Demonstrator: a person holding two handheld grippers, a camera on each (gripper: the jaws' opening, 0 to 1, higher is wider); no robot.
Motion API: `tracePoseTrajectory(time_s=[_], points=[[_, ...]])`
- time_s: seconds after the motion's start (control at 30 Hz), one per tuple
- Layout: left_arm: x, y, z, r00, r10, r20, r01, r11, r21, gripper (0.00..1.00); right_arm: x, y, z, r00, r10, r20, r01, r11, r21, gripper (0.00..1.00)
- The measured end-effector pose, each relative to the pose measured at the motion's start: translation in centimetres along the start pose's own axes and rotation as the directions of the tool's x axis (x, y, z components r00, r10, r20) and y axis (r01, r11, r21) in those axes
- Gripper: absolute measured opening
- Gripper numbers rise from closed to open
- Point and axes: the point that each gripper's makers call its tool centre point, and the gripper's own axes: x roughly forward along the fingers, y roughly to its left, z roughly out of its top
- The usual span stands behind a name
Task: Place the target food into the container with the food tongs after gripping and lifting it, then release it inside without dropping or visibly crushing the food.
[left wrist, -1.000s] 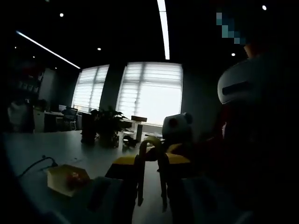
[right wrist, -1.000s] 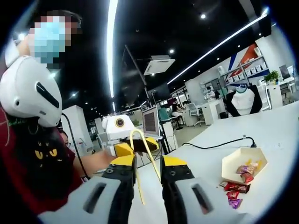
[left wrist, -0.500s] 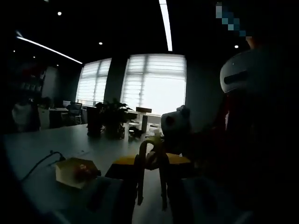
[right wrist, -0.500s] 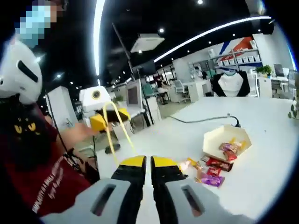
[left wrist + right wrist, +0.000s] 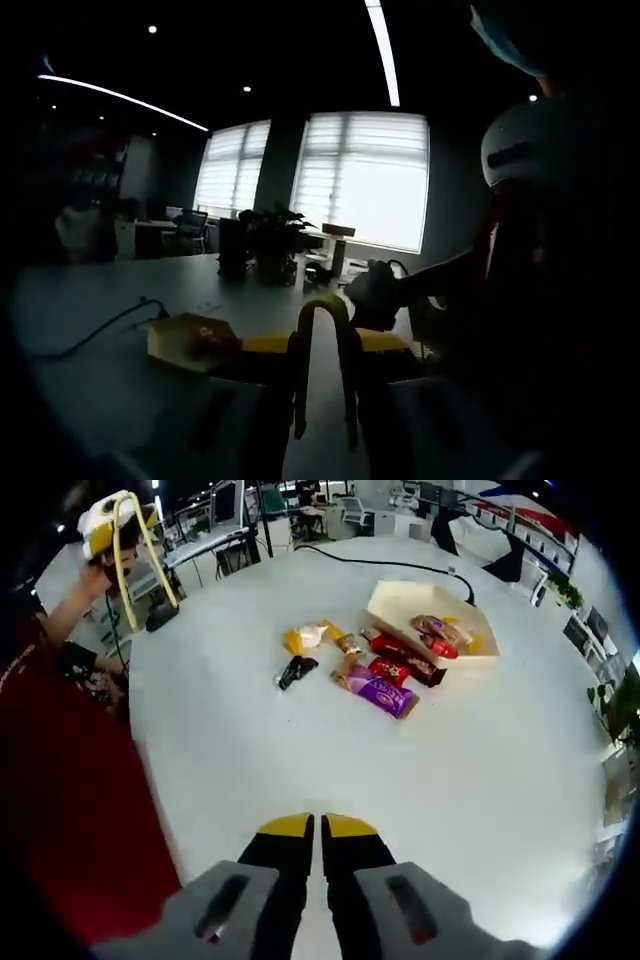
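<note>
A: Biggest thing first?
B: The white worktop [image 5: 300, 740], seen from above in the right gripper view. In the left gripper view it is dim, with bright windows [image 5: 365, 178] and a potted plant [image 5: 272, 238] behind.

A: And the container?
B: A pale hexagonal tray [image 5: 428, 615] near the worktop's far side. It holds a few wrapped snacks [image 5: 440, 635] along its near wall. In the left gripper view the same tray [image 5: 190, 343] sits left of the jaws with something reddish in it; too dark to tell more.

A: Food outside it?
B: Loose wrapped pieces just beside the tray: a purple packet [image 5: 380, 692], a red packet [image 5: 397, 669] touching the tray's edge, a yellow-and-white one [image 5: 304, 637] and a small black one [image 5: 292, 670].

A: The tongs?
B: Yellow food tongs [image 5: 325, 345] stand between the left hand-held gripper [image 5: 323, 385] jaws, which are clamped on them. They also show at upper left in the right gripper view.

A: The right hand-held gripper [image 5: 320, 828]?
B: Jaws together, gripping nothing, above bare worktop, well apart from the food.
</note>
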Motion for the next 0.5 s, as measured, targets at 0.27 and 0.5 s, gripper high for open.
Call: tracePoseTrajectory(time_s=[0.27, 0.5], points=[[-0.4, 0.2, -0.6, 1.0, 0.016, 0.002, -0.016, 0.999, -0.029, 0.22, 1.3, 0.3, -3.0, 0.988, 0.001, -0.153, -0.001, 1.0, 0.002, 0.0], [-0.8, 0.3, -0.8, 1.0, 0.027, 0.011, -0.026, 0.999, -0.044, 0.22, 1.8, -0.4, -3.2, 0.988, -0.039, -0.147, 0.038, 0.999, -0.01, 0.0]])
